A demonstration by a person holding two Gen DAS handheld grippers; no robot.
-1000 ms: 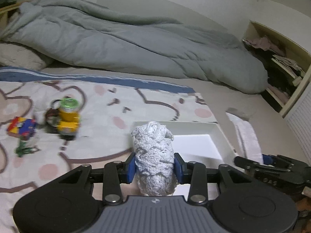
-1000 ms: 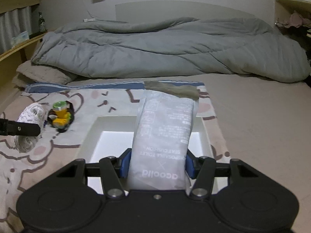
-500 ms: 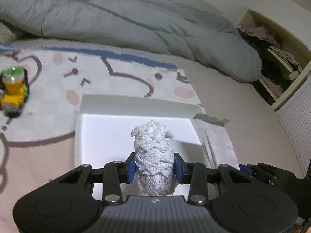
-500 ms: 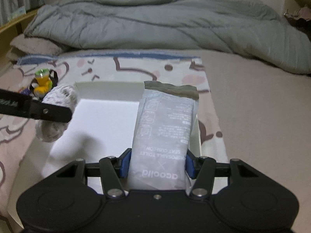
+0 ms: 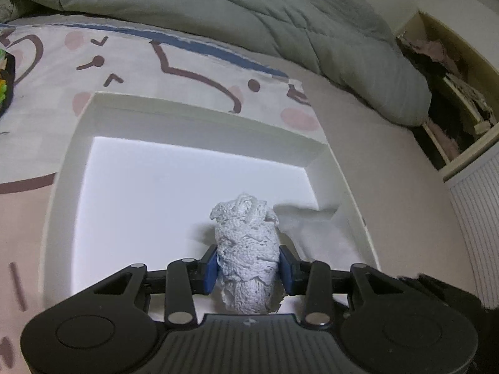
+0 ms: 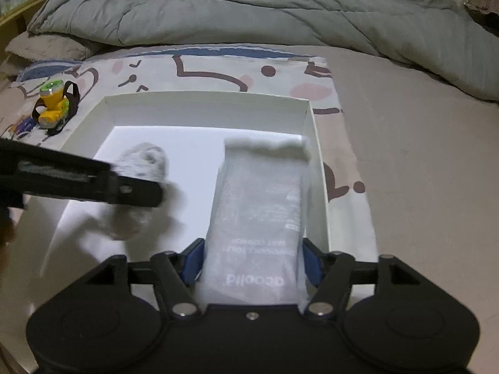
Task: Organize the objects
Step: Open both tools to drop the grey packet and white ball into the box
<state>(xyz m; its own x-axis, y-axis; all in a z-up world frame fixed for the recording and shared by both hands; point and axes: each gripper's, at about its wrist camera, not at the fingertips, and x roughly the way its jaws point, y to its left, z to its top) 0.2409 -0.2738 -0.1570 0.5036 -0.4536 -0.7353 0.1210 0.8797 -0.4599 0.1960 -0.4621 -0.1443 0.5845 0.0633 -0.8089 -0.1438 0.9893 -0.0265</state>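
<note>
At the far left, on the patterned sheet, sits a yellow toy with a green cap and a black strap, well apart from the grippers and just outside the left wall of the white box.

The left gripper hangs over the box, its blue pads pressed against both sides of a white knitted bundle, which stands upright between them and pokes out past the fingertips. In the right wrist view the same bundle looks blurred, held over the left part of the box floor by a dark finger; whether it touches the floor cannot be told.

Further right, the right gripper pinches a pale plastic packet by its near end (upside-down print reads "acoolid"). The packet stretches forward along the right side of the box, close to the right wall, with its far end short of the back wall. In the left wrist view it shows only as a washed-out shape in the box's right corner.

Beyond the box a grey duvet lies bunched across the bed, and at the far right of the left wrist view an open shelf holds dark clutter.
</note>
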